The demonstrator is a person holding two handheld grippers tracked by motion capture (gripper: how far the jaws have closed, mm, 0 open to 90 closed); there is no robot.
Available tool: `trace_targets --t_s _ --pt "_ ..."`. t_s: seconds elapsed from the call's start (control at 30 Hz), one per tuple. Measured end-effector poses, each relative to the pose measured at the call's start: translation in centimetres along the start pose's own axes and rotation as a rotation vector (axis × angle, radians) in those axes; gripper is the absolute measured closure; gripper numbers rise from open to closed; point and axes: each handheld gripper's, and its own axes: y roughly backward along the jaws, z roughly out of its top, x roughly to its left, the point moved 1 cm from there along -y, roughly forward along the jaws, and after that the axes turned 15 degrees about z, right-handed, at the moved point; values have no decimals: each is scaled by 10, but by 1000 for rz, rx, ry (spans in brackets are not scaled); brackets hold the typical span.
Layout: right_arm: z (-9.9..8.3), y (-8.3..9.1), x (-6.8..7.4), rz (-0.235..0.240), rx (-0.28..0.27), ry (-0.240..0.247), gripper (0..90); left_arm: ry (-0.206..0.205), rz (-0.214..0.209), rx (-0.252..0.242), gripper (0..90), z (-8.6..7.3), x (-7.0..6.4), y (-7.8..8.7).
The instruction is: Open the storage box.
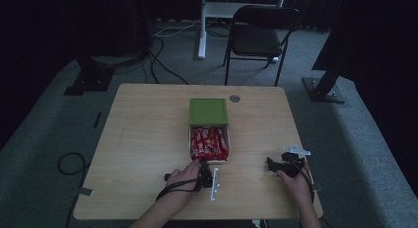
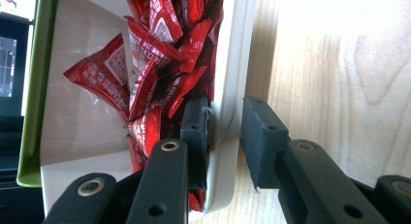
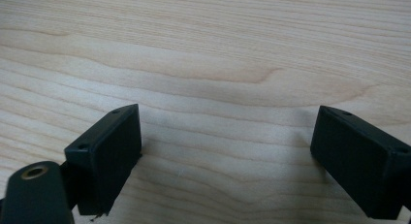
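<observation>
— Where was the white tray (image 1: 209, 161) of red packets (image 2: 160, 64)?
— Mid-table, just before the green lid (image 1: 208, 111). The left gripper (image 2: 224, 132) straddled its near wall, jaws not quite closed on it.
— And the right gripper (image 3: 225, 156)?
— Spread wide over bare table (image 3: 203, 54).

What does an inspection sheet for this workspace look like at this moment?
Surface: wooden table, bare apart from the box.
Job's things: white box of red packets, green lid slid back, front half open.
Clutter: nothing seen.
Grippers: left gripper straddles the box's wall, one jaw inside among the packets, a gap on the outer side; right gripper open over bare wood.
Cables: gripper cable at the left hand; floor cables behind the table.
Surroundings: black chair, grey carpet.
</observation>
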Motion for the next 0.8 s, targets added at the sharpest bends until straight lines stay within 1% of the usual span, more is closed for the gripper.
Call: trace_targets --t_s 0.03,0.1,0.13,0.23,0.3,0.37,0.47,0.5,0.57,0.63,0.7,0.73,0.77,0.8 --pt "0 0 0 0 0 0 104 -6 -7 1 730 0 1 1" --pt "0 0 0 0 0 0 104 0 -10 -3 728 1 1 2" --pt "0 0 0 0 0 1 104 -7 -12 -6 727 1 0 3" --pt "0 0 0 0 0 0 104 -11 -15 -9 713 0 0 4" --pt "0 0 0 0 0 0 104 -3 -20 -7 709 0 0 4" --pt "0 0 0 0 0 0 105 -5 -25 -12 683 -1 0 5" --pt "0 0 0 0 0 1 104 38 -37 -21 682 -2 2 6" --pt "0 0 0 0 0 1 104 44 -42 -25 682 -3 2 7" --pt "0 0 0 0 0 0 104 80 -59 -36 665 -4 3 9" --pt "0 0 0 0 0 0 104 92 -67 -39 664 -5 6 12" --pt "0 0 0 0 0 0 104 117 -80 -46 664 -6 7 15" --pt "0 0 0 0 0 0 104 119 -90 -47 663 -7 9 17" --pt "0 0 0 0 0 0 104 132 -93 -53 663 -8 10 19" --pt "0 0 0 0 0 0 104 135 -96 -54 663 -9 11 20"
